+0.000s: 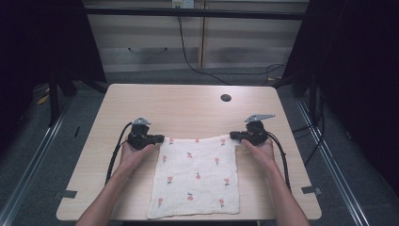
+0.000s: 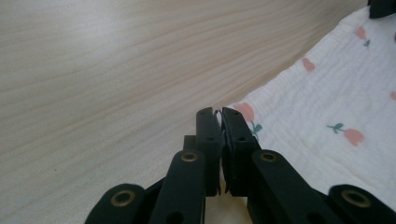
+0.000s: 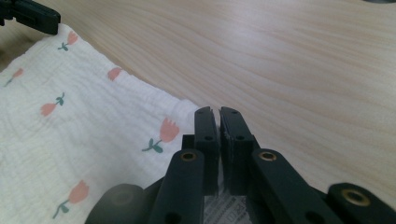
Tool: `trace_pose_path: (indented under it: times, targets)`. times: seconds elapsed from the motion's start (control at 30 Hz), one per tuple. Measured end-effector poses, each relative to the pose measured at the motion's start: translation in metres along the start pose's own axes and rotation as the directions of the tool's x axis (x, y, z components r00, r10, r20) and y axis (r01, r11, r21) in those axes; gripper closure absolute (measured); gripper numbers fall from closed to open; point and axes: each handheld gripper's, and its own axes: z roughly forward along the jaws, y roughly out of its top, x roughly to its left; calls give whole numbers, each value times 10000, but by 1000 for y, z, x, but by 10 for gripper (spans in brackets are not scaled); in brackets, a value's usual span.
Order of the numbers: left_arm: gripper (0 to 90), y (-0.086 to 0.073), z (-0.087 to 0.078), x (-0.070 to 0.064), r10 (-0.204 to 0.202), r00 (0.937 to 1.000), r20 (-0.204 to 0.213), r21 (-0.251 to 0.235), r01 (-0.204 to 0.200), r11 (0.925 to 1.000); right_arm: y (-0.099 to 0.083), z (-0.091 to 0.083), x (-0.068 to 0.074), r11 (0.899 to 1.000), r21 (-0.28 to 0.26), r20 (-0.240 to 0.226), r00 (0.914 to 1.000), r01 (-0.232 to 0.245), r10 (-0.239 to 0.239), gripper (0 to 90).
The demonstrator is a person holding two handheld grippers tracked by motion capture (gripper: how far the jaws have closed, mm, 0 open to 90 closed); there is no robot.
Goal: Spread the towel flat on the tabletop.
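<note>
The cloth (image 1: 196, 175), light, limp and crinkly, lies flat on the desk (image 1: 188, 106), best taken at its corners, where the left hand-held gripper (image 1: 160, 138) and right hand-held gripper (image 1: 233, 136) each pinch a far one.

My white cloth (image 1: 195, 176), spread flat on the worktop (image 1: 188, 106).
It is crinkled cotton printed with small pink tulips on green stems, roughly square, lying open near my edge of the worktop. Its two far corners are pinched up, one in my left tool (image 1: 160, 139), one in my right tool (image 1: 234, 136).
</note>
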Motion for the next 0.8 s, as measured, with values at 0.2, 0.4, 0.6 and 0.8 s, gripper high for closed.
trace_pose_path:
  times: [0.2, 0.4, 0.6, 0.8]
  targets:
    - [869, 6, -7, -1, -32, 9999, 124, -395, 36, 9992, 5, -6, 2, 9999, -142, -8, 10000, 63, -63, 869]
    - [868, 16, -16, -2, -126, 9983, 576, -880, 176, 9960, 11, -11, 3, 9993, -345, -50, 9999, 112, -114, 871]
    - [869, 28, -27, -2, -8, 9989, 475, -1203, 65, 9927, 21, -18, 5, 9975, -690, -166, 9997, 152, -164, 871]
    - [869, 43, -40, 0, 119, 9991, 406, -1561, -54, 9877, 36, -26, 6, 9957, -847, -155, 9991, 378, -392, 871]
